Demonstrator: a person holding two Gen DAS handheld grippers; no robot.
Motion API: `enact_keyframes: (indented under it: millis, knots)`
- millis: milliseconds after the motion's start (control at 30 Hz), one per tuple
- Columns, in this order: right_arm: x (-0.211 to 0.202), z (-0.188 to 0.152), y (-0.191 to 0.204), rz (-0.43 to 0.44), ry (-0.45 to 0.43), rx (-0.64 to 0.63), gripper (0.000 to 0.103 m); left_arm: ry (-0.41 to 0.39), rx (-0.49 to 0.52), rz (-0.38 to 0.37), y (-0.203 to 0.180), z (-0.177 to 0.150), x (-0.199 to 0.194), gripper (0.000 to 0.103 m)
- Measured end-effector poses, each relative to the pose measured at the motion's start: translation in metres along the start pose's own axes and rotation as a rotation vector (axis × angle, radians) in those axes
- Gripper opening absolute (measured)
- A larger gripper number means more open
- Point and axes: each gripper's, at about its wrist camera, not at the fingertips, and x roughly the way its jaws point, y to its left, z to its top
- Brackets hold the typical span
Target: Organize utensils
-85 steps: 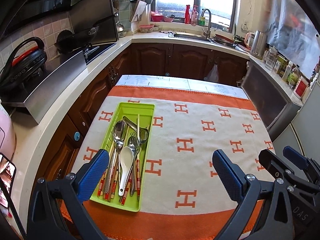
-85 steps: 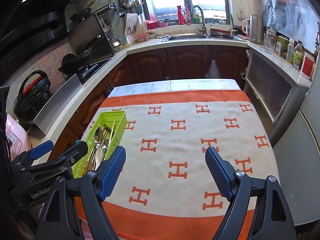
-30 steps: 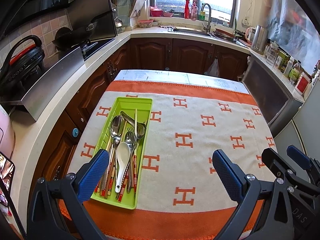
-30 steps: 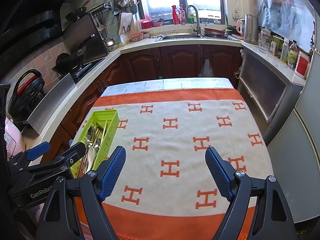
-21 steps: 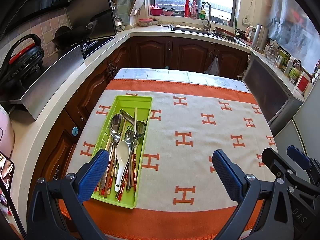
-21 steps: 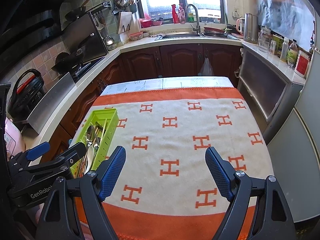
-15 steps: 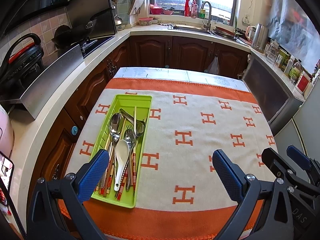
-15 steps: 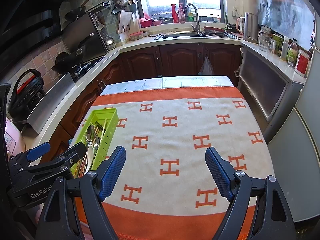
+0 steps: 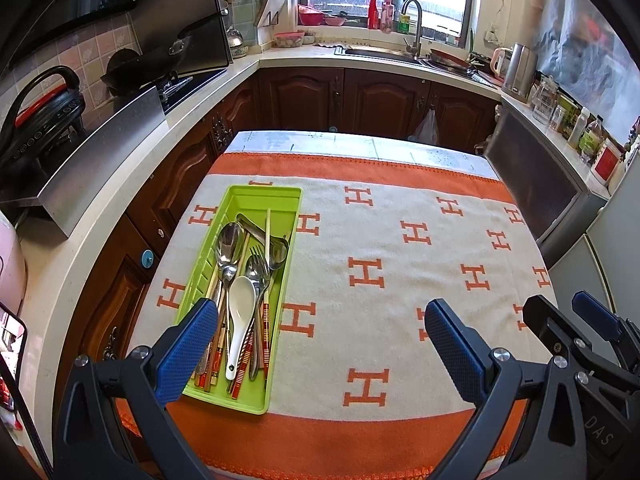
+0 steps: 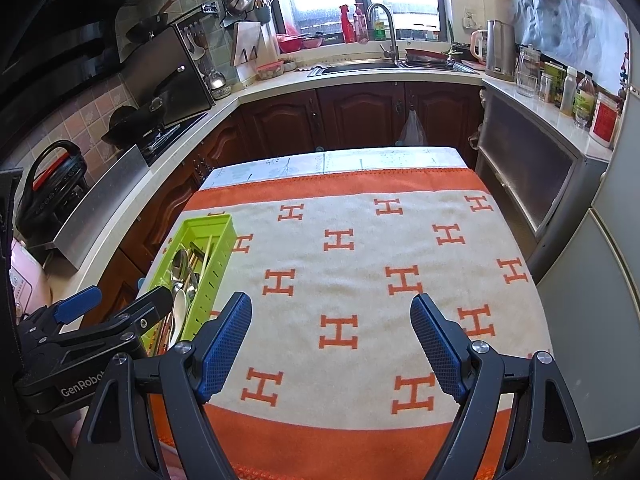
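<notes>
- Kitchen setting: a table [image 9: 280, 138] covered by an orange-and-cream cloth [image 9: 400, 248] stands among dark wood cabinets.
- Task item: a green tray [image 9: 262, 196] lies along the table's left edge, its near end close to the front-left corner. It holds a mixed heap: metal spoons [image 9: 228, 240], a fork [image 9: 256, 264], a white ceramic spoon [image 9: 240, 300], and chopsticks [image 9: 267, 232].
- Left gripper [image 9: 316, 344]: jaws wide apart, nothing held, poised above the tray's near end.
- Right gripper [image 10: 332, 344]: jaws wide apart, nothing held, over bare cloth, well apart from the tray.
- Risk, overlapping pieces: closing on one handle would likely drag or lift a neighbour.
- Risk, light tray on cloth: a sideways pull could slide it toward the left edge.
- Risk, ceramic spoon: smooth surface may slip from the pads and chip.
</notes>
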Motion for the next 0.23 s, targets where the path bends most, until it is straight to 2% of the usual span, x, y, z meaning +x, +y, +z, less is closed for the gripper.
enact_keyframes:
  millis: [233]
  knots:
    - [0.0039,-0.0068,-0.0002,0.001,0.009,0.008,0.083,0.013,0.005,0.002,-0.0023,-0.0019,0.0018,0.102]
